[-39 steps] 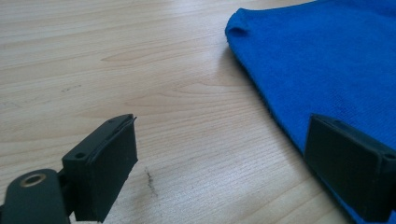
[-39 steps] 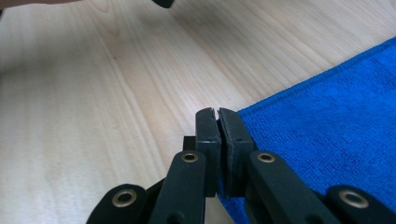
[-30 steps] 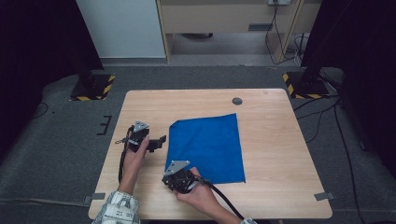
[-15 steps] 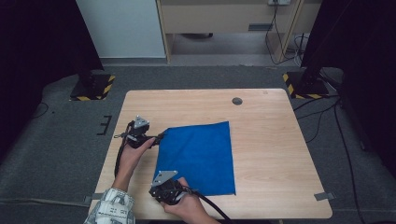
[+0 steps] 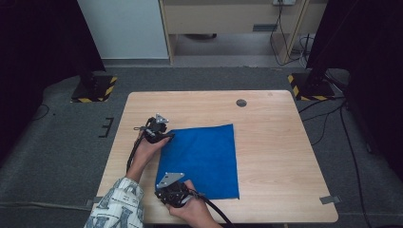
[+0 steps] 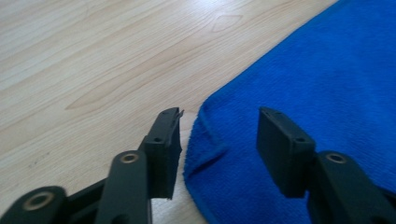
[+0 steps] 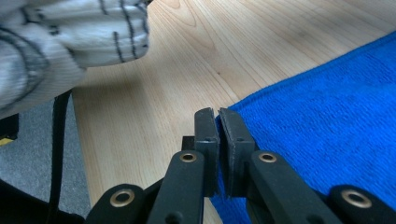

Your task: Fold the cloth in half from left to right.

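A blue cloth (image 5: pixel 204 159) lies flat on the wooden table (image 5: pixel 275 142). My left gripper (image 5: pixel 166 137) is at its far left corner. In the left gripper view the jaws (image 6: pixel 219 135) straddle that corner of the cloth (image 6: pixel 327 84). They have just been closing, and the pads stand clear of the fabric. My right gripper (image 5: pixel 166 194) is at the near left corner. In the right gripper view its jaws (image 7: pixel 217 116) are pressed together on the cloth's edge (image 7: pixel 327 102).
A small dark disc (image 5: pixel 241 102) sits near the table's far edge. A patterned sleeve (image 7: pixel 70 37) reaches in at the near left. Stands with striped bases (image 5: pixel 95 90) flank the table on the floor. Bare wood lies to the right of the cloth.
The right gripper has dragged the cloth left and toward the near edge, squaring it to the table. The left gripper has moved onto the far left corner and its jaws have narrowed.
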### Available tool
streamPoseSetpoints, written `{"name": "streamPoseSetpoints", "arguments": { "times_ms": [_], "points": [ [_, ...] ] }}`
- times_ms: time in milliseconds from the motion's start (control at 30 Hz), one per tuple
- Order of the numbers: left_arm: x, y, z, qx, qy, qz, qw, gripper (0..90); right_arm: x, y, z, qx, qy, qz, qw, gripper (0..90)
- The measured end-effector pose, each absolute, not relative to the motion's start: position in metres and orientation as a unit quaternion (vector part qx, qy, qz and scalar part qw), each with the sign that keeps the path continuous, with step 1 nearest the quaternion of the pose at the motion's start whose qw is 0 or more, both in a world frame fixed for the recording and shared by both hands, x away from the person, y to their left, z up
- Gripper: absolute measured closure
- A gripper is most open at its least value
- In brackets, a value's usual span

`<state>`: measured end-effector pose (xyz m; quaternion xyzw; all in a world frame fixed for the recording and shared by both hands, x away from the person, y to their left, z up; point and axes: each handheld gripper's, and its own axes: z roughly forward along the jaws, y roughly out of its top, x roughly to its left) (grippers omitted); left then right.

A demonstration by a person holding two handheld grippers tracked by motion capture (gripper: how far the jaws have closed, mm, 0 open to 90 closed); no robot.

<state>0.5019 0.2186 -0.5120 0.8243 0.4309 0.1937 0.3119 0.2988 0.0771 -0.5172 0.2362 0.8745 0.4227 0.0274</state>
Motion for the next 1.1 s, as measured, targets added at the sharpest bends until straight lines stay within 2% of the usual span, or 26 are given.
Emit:
{"name": "streamPoseSetpoints", "arguments": {
  "times_ms": [300, 433, 800, 1100],
  "points": [
    [0.506, 0.222, -0.523, 0.821, 0.44, 0.187, 0.312, 58.4, 0.296, 0.071, -0.519, 0.234, 0.877, 0.419, 0.024, 86.2],
    [0.509, 0.226, -0.524, 0.817, 0.445, 0.193, 0.312, 64.2, 0.295, 0.068, -0.518, 0.235, 0.877, 0.42, 0.024, 86.2],
    [0.513, 0.233, -0.521, 0.795, 0.464, 0.173, 0.35, 86.4, 0.296, 0.063, -0.519, 0.241, 0.875, 0.419, 0.028, 86.6],
    [0.511, 0.233, -0.503, 0.778, 0.469, 0.177, 0.378, 87.6, 0.293, 0.064, -0.516, 0.24, 0.873, 0.422, 0.037, 87.0]
  ]
}}
